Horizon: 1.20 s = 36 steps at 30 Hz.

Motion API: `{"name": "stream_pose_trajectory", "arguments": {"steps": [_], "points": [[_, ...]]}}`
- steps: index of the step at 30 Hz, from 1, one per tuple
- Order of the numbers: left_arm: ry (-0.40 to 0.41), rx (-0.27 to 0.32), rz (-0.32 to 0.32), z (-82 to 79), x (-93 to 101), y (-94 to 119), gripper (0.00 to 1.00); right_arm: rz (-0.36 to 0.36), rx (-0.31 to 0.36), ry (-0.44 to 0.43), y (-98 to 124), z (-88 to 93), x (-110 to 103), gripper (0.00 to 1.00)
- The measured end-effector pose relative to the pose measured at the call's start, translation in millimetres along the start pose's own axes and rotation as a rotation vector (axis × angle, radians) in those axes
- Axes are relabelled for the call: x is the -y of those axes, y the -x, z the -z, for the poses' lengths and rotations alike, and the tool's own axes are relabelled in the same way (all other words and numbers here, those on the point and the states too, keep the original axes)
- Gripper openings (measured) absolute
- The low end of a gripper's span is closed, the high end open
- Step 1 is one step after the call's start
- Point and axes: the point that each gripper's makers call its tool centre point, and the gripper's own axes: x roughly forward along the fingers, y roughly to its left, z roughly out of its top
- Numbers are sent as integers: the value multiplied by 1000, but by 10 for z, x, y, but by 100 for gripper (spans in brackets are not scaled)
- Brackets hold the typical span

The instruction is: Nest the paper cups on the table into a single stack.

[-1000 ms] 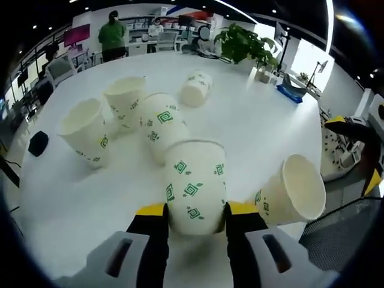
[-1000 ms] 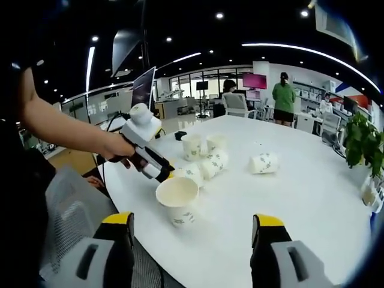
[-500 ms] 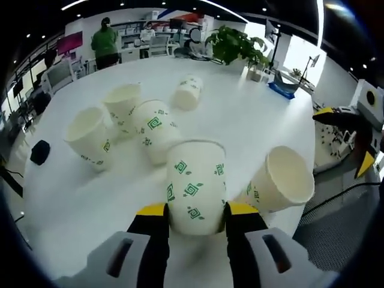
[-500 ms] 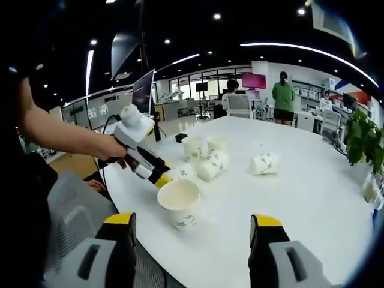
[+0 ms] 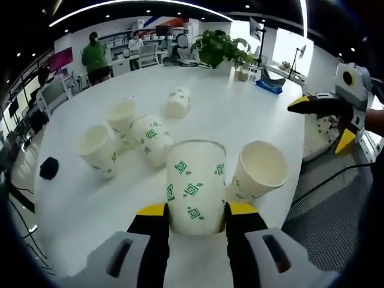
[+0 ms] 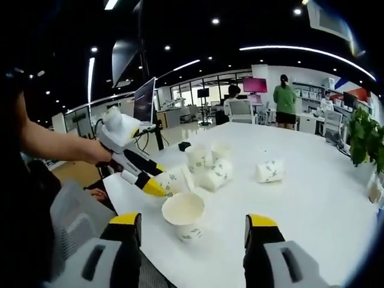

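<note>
Your left gripper [image 5: 193, 217] pinches a paper cup [image 5: 195, 185] upright between its fingers, raised beside the open cup [image 5: 259, 177] at the tabletop [image 5: 240, 123] near edge for nesting, while your right gripper [image 6: 193, 235] waits with fingers spread.

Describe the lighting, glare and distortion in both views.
Left gripper view: bright window glare upper right, fisheye curves the white table, held cup sharp. Right gripper view: dark ceiling with spot lights, table evenly lit, the tilted cup slightly soft.
</note>
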Motion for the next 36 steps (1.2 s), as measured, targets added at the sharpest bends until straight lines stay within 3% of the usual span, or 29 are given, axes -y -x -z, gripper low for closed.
{"name": "stream_pose_trajectory", "arguments": {"steps": [6, 8, 16, 21, 36], "points": [[-37, 65, 10, -192, 165, 206, 35, -41, 16, 12, -47, -108, -112, 58], [-47, 71, 19, -174, 160, 216, 35, -44, 18, 20, -63, -136, -128, 55], [-127, 111, 72, -281, 435, 382, 35, -73, 33, 25, -71, -244, -193, 49], [-182, 139, 131, -322, 611, 441, 35, -95, 51, -11, -83, -313, -213, 45], [-211, 165, 243, -356, 1004, 429, 35, -193, 15, -80, -84, -243, -392, 24]]}}
